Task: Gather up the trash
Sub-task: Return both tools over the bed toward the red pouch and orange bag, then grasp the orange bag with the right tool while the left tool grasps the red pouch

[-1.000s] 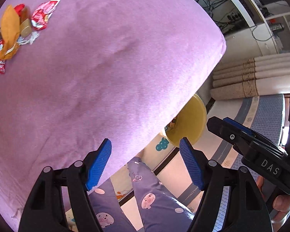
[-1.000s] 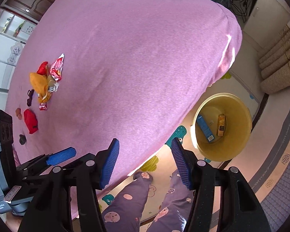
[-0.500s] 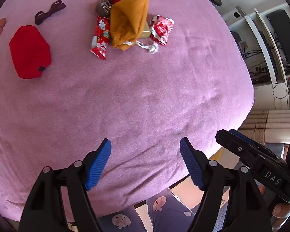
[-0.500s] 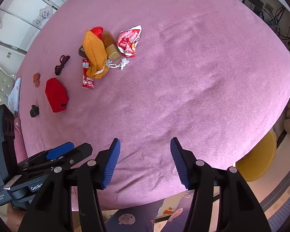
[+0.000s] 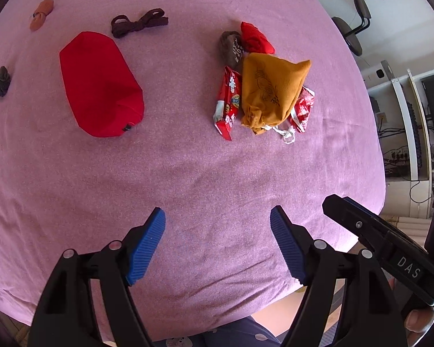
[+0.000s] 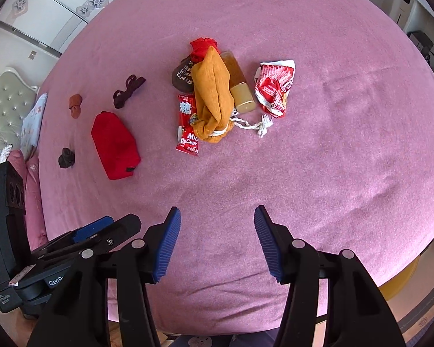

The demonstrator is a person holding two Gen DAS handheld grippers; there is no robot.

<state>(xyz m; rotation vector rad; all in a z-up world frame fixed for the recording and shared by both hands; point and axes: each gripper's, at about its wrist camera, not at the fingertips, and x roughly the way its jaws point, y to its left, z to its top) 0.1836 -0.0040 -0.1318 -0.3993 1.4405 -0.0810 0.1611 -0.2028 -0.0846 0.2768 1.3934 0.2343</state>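
Both tools have swung up from the bin to face the pink bed (image 6: 332, 115). Left tool (image 5: 217, 231) and right tool (image 6: 217, 225) hover wide open, empty. Candy wrapper (image 6: 188, 124) and crumpled red wrapper (image 6: 275, 86) lie at twelve o'clock beside the orange pouch (image 6: 214, 92).

Right claw (image 6: 217, 231) agape above bedspread (image 6: 332, 144); candy wrapper (image 6: 188, 124) beside orange pouch (image 6: 214, 92).
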